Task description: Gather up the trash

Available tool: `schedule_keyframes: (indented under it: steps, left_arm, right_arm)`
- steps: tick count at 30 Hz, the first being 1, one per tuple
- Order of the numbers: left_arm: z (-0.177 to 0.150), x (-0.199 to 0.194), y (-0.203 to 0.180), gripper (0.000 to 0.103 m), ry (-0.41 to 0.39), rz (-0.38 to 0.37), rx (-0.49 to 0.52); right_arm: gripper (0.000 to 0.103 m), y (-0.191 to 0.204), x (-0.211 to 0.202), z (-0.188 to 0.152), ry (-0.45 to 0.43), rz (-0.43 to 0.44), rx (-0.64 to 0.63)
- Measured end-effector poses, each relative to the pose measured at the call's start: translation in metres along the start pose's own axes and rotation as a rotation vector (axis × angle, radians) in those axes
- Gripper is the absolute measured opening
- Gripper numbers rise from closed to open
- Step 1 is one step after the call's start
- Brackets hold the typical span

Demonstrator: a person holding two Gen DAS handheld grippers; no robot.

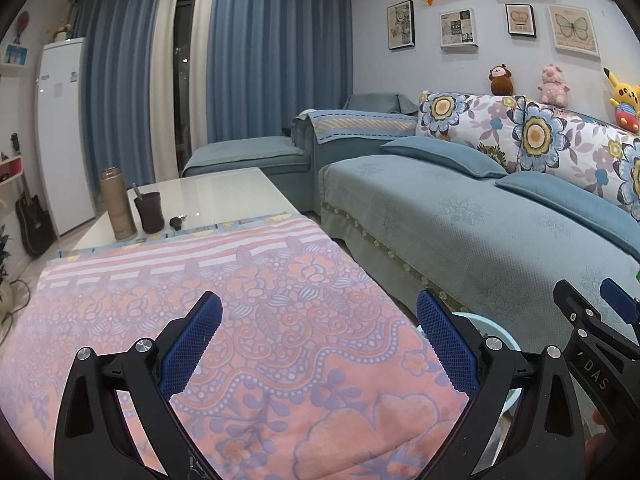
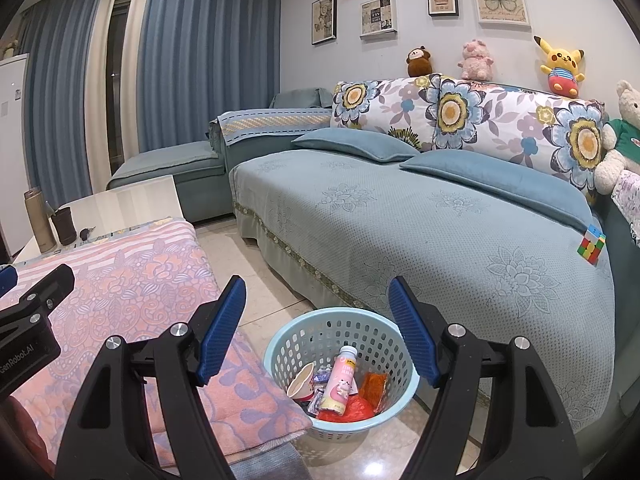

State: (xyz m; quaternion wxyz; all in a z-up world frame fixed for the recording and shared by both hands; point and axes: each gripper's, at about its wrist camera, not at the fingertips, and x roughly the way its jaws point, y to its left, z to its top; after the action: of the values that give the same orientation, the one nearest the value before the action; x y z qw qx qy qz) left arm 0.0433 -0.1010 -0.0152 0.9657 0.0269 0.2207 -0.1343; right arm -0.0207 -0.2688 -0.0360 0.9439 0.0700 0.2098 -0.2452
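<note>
"DAS" marks the right gripper, "GenRobot.AI" the left gripper; both gape, holding nothing. One basket holds one pink bottle.

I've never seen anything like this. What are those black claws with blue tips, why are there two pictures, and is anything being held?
Each claw is a hand-held gripper; a person carries one in each hand, with a wide-angle camera on each looking forward along its two fingers. One picture comes from the left gripper, the other from the right gripper. Both are open and hold nothing. The left one hangs over a pink flowered cloth covering a low table; beyond the cloth stand a gold flask and a dark cup. The right one hangs above a light blue basket on the floor beside the sofa, already holding a pink bottle, a paper cup and wrappers.
</note>
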Motion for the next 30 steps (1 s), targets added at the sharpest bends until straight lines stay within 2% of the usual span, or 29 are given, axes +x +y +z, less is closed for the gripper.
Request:
schedule_keyframes:
  steps: [30]
  left_arm:
    - [0.0027, 0.0039, 0.0056, 0.095, -0.018, 0.036, 0.044]
  right_arm:
    - [0.07, 0.0, 0.0001, 0.0003, 0.002, -0.001, 0.0]
